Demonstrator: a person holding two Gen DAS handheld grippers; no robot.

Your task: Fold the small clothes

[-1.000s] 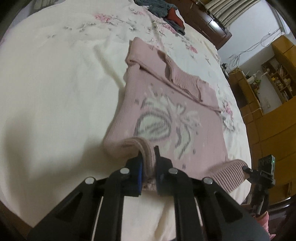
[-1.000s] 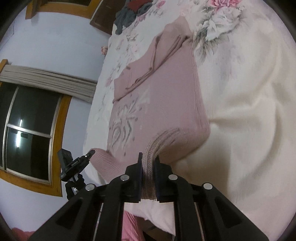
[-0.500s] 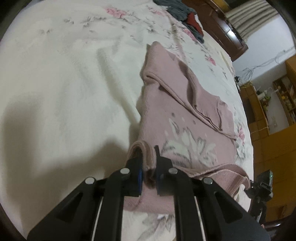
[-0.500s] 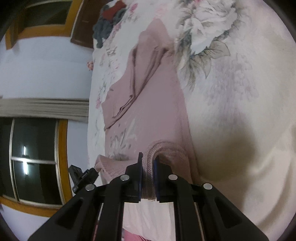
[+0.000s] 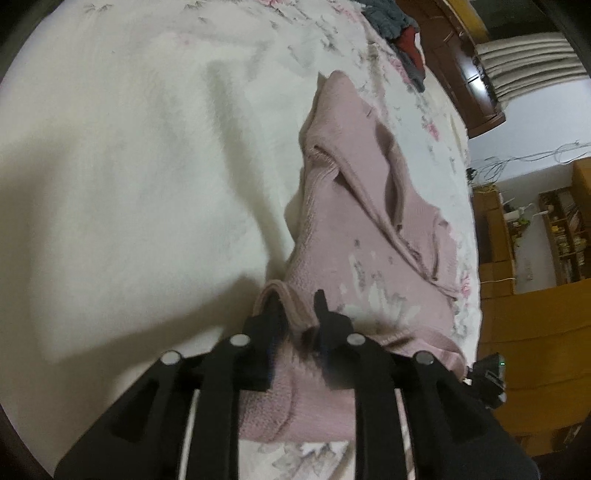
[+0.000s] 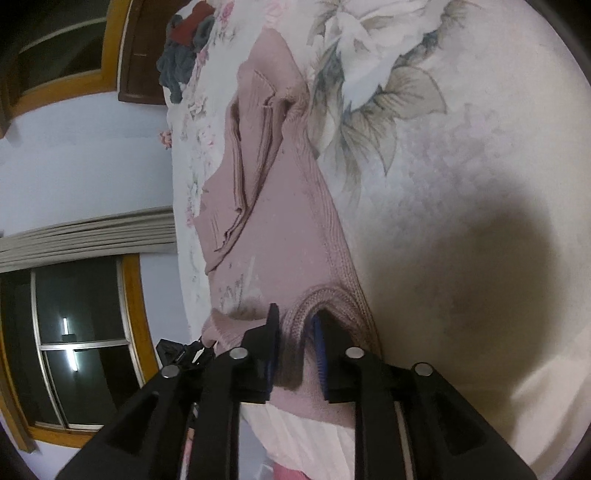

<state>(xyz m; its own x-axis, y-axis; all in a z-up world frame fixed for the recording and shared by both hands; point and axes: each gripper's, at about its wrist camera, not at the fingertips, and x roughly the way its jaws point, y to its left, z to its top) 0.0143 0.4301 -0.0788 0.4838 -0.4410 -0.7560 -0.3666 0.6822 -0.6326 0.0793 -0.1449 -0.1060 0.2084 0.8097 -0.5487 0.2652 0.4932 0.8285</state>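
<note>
A heap of dark grey and red clothes sits at the far end of the bed, well apart from the work, with a wooden cabinet beyond it; bookshelves stand off to one side. In the right wrist view a dark window with an orange frame shows past the bed's edge. Nothing lies between the tongs and the garment.

The pink knitted sweater lies on the floral bedspread, its long axis running away from both cameras, sleeves folded across the far end. The left tongs are pinching one corner of the ribbed hem, and the right tongs are pinching the other; each lifts a small arch of fabric.

Compared with a second ago, both corners have been carried forward over the body, so the white flower motif is largely covered and the sweater looks shorter.
</note>
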